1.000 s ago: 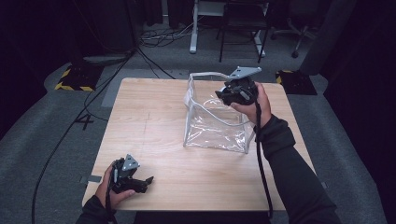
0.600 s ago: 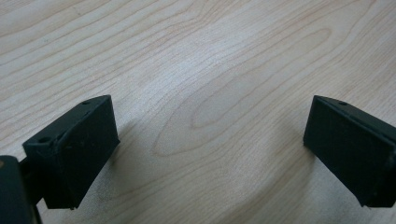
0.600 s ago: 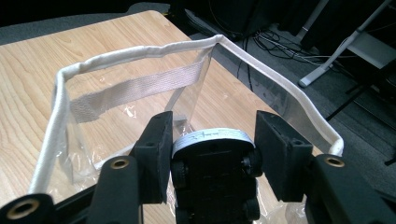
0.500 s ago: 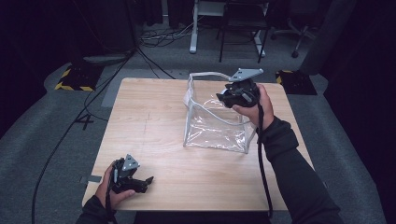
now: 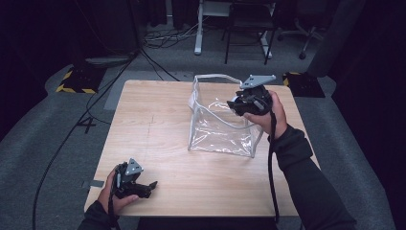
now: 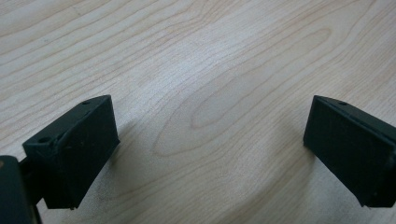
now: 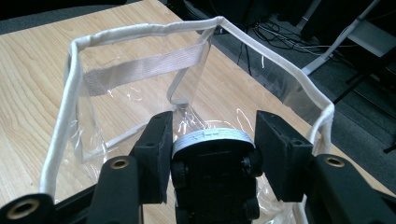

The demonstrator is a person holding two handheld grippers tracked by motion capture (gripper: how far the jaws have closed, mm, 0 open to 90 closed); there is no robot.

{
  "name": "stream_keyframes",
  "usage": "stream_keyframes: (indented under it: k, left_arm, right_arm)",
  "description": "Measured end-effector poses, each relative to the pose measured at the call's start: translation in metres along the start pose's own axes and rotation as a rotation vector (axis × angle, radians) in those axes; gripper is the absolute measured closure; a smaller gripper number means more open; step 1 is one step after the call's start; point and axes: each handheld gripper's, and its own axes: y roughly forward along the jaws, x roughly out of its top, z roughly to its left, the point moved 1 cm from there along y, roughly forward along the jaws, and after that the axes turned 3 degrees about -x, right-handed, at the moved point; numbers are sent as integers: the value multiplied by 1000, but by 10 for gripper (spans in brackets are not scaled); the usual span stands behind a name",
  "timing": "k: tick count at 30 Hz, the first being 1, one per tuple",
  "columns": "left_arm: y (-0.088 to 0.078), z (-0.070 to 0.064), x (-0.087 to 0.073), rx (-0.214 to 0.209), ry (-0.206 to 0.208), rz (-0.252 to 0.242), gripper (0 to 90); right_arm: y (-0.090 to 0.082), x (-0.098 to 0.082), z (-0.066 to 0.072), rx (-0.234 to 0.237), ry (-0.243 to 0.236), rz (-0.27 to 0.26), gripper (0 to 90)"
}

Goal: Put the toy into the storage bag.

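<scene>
On the left, my left gripper (image 5: 143,188) rests low on the wooden surface (image 5: 158,124) near its front corner, its fingers (image 6: 74,149) spread wide with nothing but bare wood between them, well apart from the work. Moving right, the clear bag (image 5: 218,132) stands open-mouthed on the surface, its white-trimmed rim (image 7: 140,35) held in a rough square. Over its right side my right gripper (image 5: 246,103) is closed on a small dark toy car (image 7: 212,179) with a pale roof; the car sits squarely between the fingers (image 7: 156,154), pressed from both sides, just above the bag's mouth. To do this step well, I judge I should bring the car down inside the rim before letting go, keep clear of the soft wall so it does not fold, and release low.
</scene>
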Motion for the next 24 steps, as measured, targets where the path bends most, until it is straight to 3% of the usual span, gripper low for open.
stream_keyframes:
  k: [24]
  left_arm:
    - [0,0,0,1,0,0,33]
  right_arm:
    - [-15,-35,-8,0,40,5,484]
